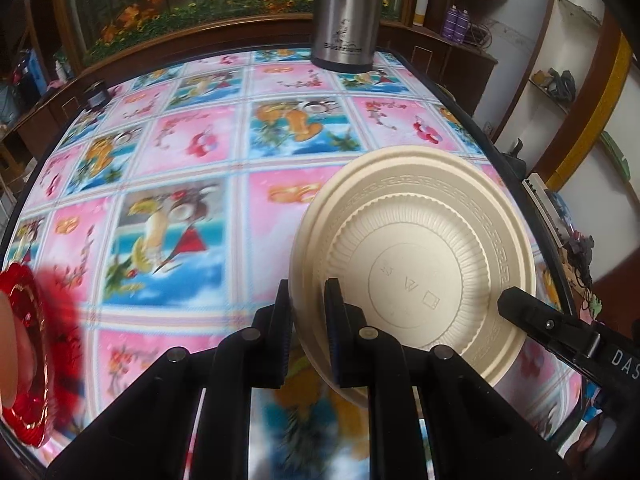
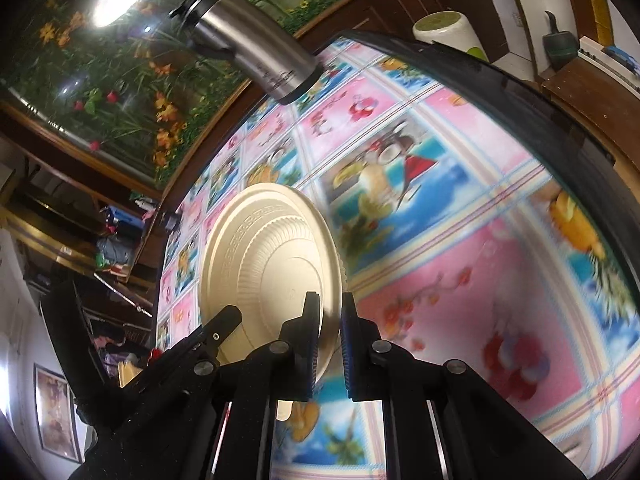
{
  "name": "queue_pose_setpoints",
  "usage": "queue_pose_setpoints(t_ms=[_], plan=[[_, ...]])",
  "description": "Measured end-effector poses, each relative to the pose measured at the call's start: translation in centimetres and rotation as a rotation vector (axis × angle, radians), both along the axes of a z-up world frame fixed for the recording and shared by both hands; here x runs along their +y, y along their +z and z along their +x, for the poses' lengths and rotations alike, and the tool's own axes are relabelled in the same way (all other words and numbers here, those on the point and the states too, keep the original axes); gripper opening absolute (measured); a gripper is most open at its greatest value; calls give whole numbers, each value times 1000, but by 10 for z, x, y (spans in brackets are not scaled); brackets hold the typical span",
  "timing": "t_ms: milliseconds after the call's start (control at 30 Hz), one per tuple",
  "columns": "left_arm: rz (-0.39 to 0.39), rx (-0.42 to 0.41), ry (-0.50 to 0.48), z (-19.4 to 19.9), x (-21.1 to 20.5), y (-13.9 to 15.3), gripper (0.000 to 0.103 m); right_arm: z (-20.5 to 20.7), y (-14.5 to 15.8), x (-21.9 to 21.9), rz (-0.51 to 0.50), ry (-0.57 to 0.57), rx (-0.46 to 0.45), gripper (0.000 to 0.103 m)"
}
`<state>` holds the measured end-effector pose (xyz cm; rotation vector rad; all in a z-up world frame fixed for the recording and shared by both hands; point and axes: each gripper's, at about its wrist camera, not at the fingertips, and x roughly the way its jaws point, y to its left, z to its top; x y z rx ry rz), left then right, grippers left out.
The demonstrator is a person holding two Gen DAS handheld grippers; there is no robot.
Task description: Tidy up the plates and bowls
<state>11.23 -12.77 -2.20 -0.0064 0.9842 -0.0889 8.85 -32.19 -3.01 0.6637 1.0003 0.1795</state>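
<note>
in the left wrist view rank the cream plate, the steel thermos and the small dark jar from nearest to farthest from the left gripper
1. cream plate: its rim between the left gripper fingers.
2. small dark jar: far left table edge.
3. steel thermos: far edge, centre; close to the jar's range.

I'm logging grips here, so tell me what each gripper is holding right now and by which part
Both hold the cream plate by its rim: the left gripper on the near edge, the right gripper on the opposite edge.

Both the left gripper (image 1: pixel 308 334) and right gripper (image 2: pixel 330 346) were matte black, with ribbed finger pads, round silver pivot pins and white "DAS" lettering.
</note>
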Motion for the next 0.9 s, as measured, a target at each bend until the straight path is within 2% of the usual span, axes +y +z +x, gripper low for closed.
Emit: queue_pose_setpoints(t_ms=[367, 900], plan=[[-23, -24, 80, -33, 61, 8, 13, -20, 10, 60, -25, 108, -24, 10], [-59, -83, 178, -70, 129, 30, 13, -36, 41, 131, -46, 241, -88, 10]])
